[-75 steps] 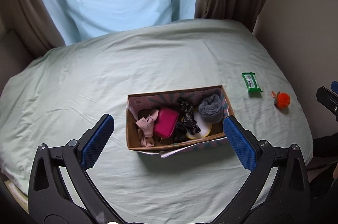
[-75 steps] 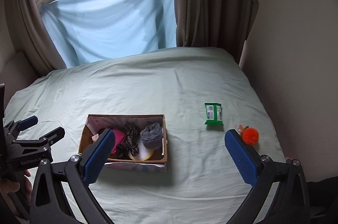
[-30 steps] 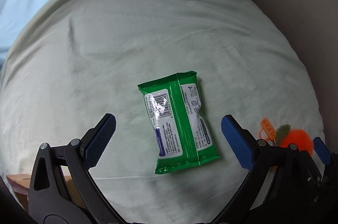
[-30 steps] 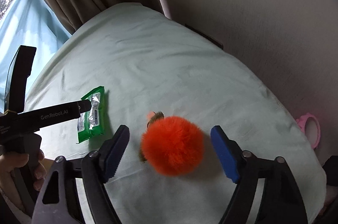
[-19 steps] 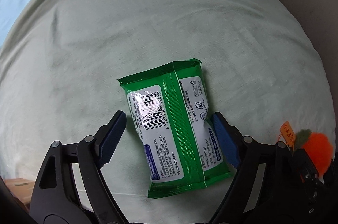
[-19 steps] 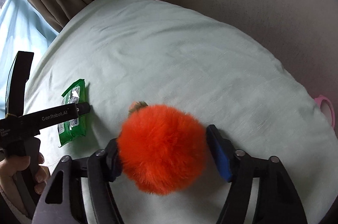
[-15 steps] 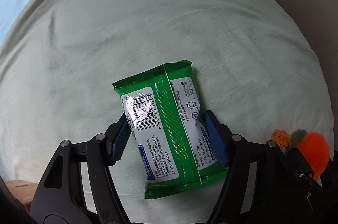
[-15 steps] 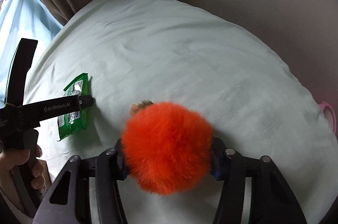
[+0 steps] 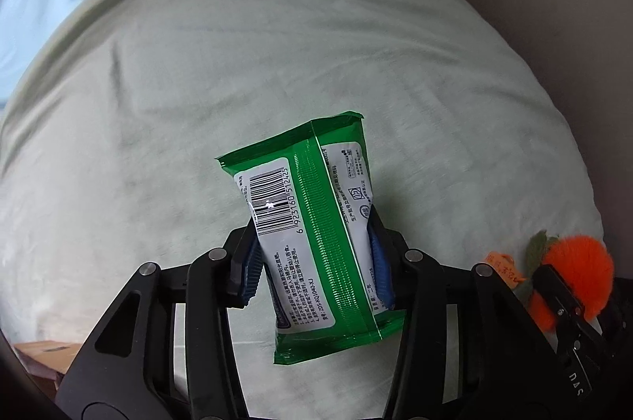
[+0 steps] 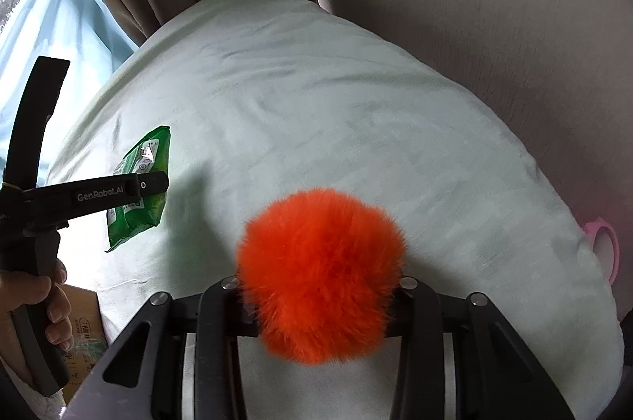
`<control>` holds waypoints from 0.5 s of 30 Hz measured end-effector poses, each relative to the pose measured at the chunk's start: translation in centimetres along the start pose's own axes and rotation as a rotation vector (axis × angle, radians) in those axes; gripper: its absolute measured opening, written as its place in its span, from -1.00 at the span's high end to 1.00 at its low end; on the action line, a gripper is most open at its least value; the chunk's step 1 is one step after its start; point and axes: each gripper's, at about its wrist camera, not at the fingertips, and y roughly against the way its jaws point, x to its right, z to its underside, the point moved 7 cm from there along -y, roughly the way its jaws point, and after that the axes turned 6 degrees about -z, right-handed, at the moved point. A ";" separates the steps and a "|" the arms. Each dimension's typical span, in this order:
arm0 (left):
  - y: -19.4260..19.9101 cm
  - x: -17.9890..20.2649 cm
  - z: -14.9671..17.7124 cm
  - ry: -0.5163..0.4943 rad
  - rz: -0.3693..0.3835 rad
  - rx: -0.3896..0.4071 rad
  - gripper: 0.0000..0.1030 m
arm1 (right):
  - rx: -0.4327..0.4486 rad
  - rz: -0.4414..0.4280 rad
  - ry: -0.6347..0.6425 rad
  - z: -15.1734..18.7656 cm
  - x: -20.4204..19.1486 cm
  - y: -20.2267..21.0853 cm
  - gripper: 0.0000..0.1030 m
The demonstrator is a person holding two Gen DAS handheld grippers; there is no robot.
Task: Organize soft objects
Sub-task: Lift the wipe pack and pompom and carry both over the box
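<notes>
left claw (image 9: 314,263) closing on green wipes pack (image 9: 312,222), squishy and slippery, over the bed (image 9: 277,44) | right claw (image 10: 320,305) closing on fluffy orange pompom (image 10: 320,273), light, gripped mid-ball

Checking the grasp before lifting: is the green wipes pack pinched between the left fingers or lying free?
Pinched. The left gripper is closing, its blue fingers pressing both sides of the green wipes pack.
</notes>
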 end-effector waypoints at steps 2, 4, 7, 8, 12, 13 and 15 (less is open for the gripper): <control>1.5 0.1 -0.2 -0.004 0.006 0.020 0.19 | 0.014 0.000 0.007 -0.4 -0.5 1.1 0.31; 3.4 0.2 -0.7 -0.001 0.013 0.041 0.19 | 0.026 0.001 0.013 -0.8 -0.8 2.4 0.31; 6.4 0.2 -0.8 0.008 0.022 0.077 0.19 | 0.050 0.000 0.025 -1.4 -1.7 5.0 0.31; 7.6 0.3 -1.0 0.010 0.024 0.089 0.19 | 0.060 0.000 0.030 -1.6 -1.9 6.1 0.31; 12.6 0.1 -0.2 0.026 0.028 0.139 0.19 | 0.104 -0.008 0.059 -2.8 -3.7 10.5 0.31; 13.9 -0.2 0.1 0.034 0.030 0.151 0.19 | 0.115 -0.010 0.070 -3.1 -4.4 11.5 0.31; 16.6 -1.0 1.1 0.056 0.033 0.177 0.19 | 0.139 -0.016 0.095 -3.6 -5.7 13.8 0.31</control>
